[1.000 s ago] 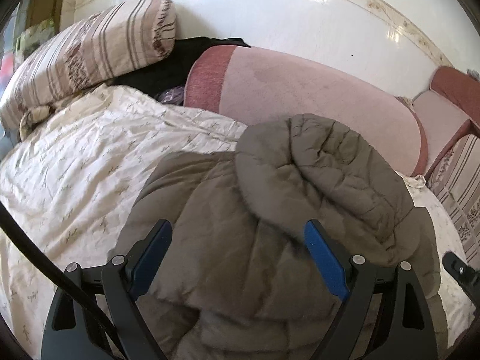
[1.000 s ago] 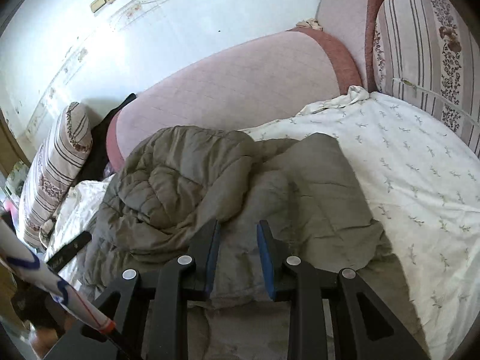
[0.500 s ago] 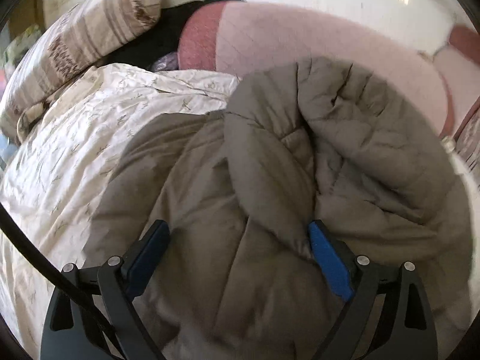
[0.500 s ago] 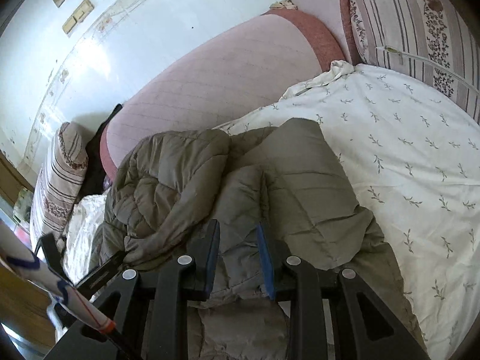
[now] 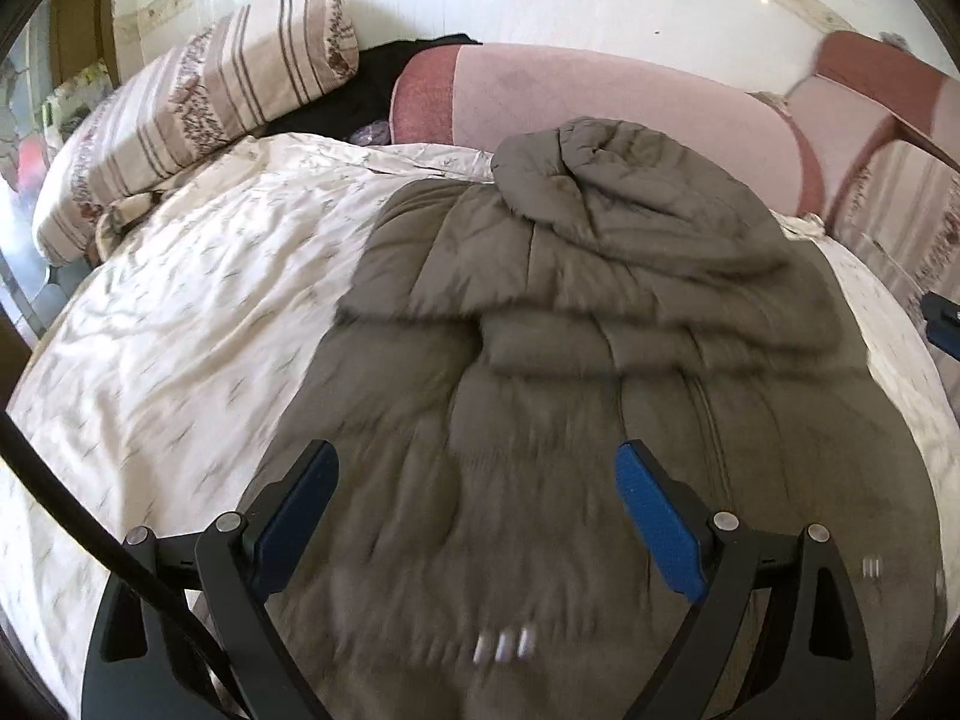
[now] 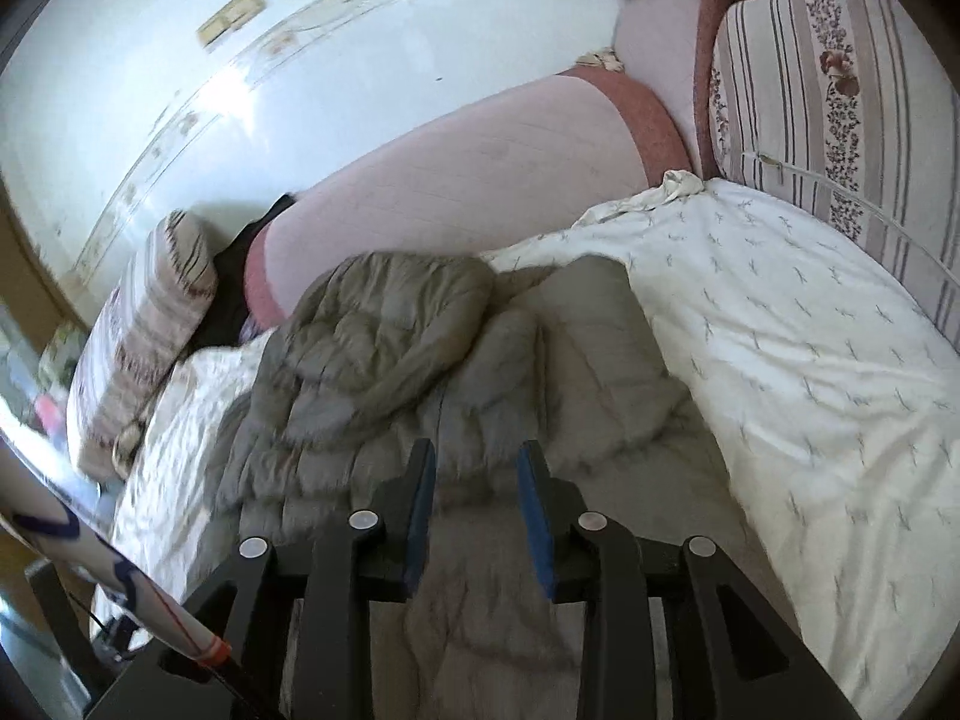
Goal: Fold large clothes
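A grey-brown padded jacket (image 5: 600, 300) lies spread on the bed, its bunched hood end (image 5: 600, 180) towards the pink headboard. My left gripper (image 5: 474, 456) hovers over the jacket's near part, jaws wide open with nothing pinched. The right wrist view shows the same jacket (image 6: 384, 348) with one side folded over the middle. My right gripper (image 6: 475, 450) sits low over the jacket's near edge. Its jaws are opening; padded fabric shows in the narrow gap, and the pads do not press it. A blue-padded tip of the right gripper (image 5: 942, 330) shows at the left view's right edge.
A cream printed sheet (image 5: 180, 300) covers the bed. A striped pillow (image 5: 198, 120) and a black garment (image 5: 372, 90) lie at the far left by the pink headboard (image 5: 600, 102). A striped cushion (image 6: 840, 90) borders the right side. A white pole (image 6: 90, 564) crosses the right view's lower left.
The left gripper has drawn back from the jacket's hood end, which now lies farther off. The right gripper has also backed away, and its jaws stand slightly wider.
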A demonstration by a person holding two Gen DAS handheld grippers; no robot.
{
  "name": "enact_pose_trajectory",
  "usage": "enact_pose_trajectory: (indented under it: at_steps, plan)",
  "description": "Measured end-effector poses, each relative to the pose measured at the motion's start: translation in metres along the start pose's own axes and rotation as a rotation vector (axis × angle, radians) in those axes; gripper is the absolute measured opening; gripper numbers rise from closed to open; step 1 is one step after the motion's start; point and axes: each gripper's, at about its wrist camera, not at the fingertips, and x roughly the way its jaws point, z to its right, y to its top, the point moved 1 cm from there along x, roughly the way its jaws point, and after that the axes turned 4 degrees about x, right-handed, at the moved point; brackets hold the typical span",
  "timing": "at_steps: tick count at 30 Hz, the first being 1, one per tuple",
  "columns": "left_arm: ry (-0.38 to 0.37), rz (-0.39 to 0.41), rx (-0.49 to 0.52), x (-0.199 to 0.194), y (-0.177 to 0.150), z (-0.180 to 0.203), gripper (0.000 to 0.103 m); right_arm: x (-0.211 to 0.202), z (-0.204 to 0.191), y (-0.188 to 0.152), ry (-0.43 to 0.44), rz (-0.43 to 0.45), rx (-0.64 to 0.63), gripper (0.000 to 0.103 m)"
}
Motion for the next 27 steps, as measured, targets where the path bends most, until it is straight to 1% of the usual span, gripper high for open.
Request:
enact_pose_trajectory:
  at_steps: [2,4,6,8,12,14,16,18,20,23,27]
  plan:
    - [0.007,0.001,0.006,-0.019,-0.023,-0.002,0.093,-0.013,0.002,-0.024,0.003,-0.016,-0.004,0.034]
    - [0.02,-0.003,0.009,-0.028,-0.039,-0.005,0.093,-0.025,0.002,-0.053,0.01,-0.053,-0.007,0.035]
    - [0.051,0.011,-0.002,-0.044,-0.061,-0.006,0.093,-0.034,0.003,-0.076,0.006,-0.08,-0.015,0.035]
    - [0.052,0.012,-0.014,-0.054,-0.078,-0.006,0.093,-0.045,0.004,-0.097,0.0,-0.099,-0.022,0.035]
    - [0.078,0.013,-0.015,-0.068,-0.116,-0.007,0.093,-0.061,0.009,-0.134,-0.034,-0.126,-0.041,0.034]
    - [0.105,0.014,-0.003,-0.067,-0.128,-0.012,0.093,-0.064,0.006,-0.15,-0.061,-0.134,-0.07,0.034]
    - [0.109,-0.013,-0.004,-0.061,-0.134,-0.017,0.093,-0.062,0.006,-0.162,-0.078,-0.152,-0.093,0.034]
    - [0.087,-0.051,-0.005,-0.049,-0.138,-0.022,0.093,-0.053,0.006,-0.179,-0.091,-0.201,-0.114,0.035]
    - [0.096,-0.068,0.013,-0.042,-0.14,-0.021,0.094,-0.042,0.007,-0.194,-0.121,-0.243,-0.141,0.037]
    - [0.128,-0.055,0.049,-0.041,-0.143,-0.015,0.096,-0.04,0.001,-0.202,-0.159,-0.218,-0.201,0.039]
    - [0.117,-0.052,0.047,-0.039,-0.144,-0.017,0.097,-0.039,0.005,-0.206,-0.158,-0.202,-0.205,0.043]
